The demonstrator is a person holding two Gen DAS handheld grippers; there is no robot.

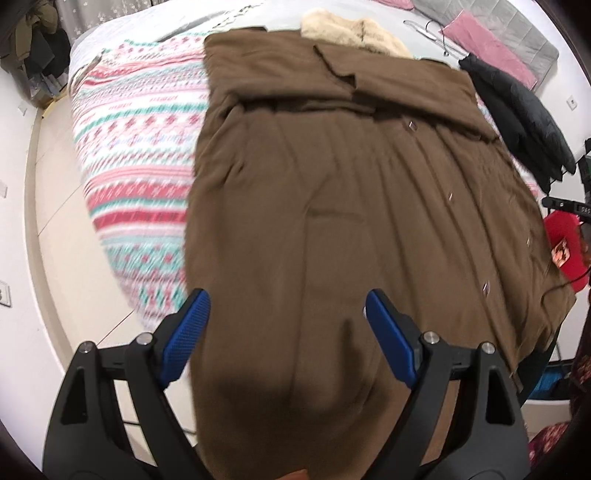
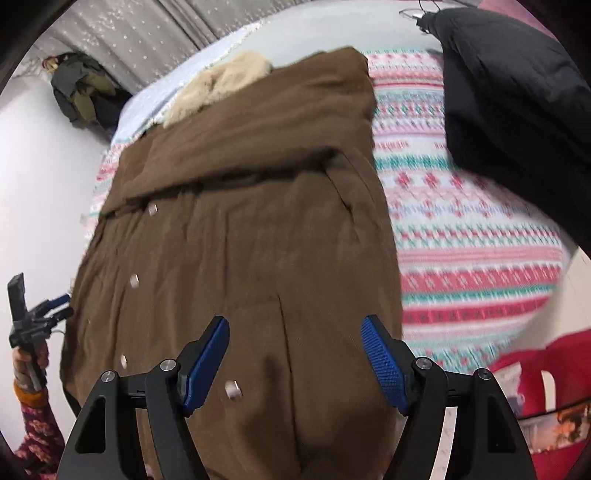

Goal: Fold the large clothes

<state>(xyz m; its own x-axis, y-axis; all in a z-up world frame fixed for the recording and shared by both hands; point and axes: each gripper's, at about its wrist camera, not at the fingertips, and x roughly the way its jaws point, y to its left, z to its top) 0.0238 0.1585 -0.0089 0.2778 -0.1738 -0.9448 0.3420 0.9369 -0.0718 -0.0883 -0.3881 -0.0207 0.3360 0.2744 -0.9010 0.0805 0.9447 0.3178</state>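
Note:
A large brown coat [image 1: 332, 192] with metal snaps and a cream fur collar [image 1: 354, 29] lies spread on a bed, its sleeves folded across the chest. It also shows in the right wrist view [image 2: 240, 240] with the fur collar [image 2: 218, 85] at the far end. My left gripper [image 1: 288, 306] is open, its blue pads straddling the coat's hem above the near left part. My right gripper [image 2: 295, 336] is open above the hem near the snap placket. Neither holds cloth.
The bed has a red, green and white patterned cover [image 1: 140, 147], also in the right wrist view [image 2: 461, 240]. A black puffer jacket [image 1: 517, 110] lies at the bed's right side [image 2: 517, 110]. A red bag [image 2: 546, 398] sits nearby. My other hand's gripper [image 2: 33, 317] shows at left.

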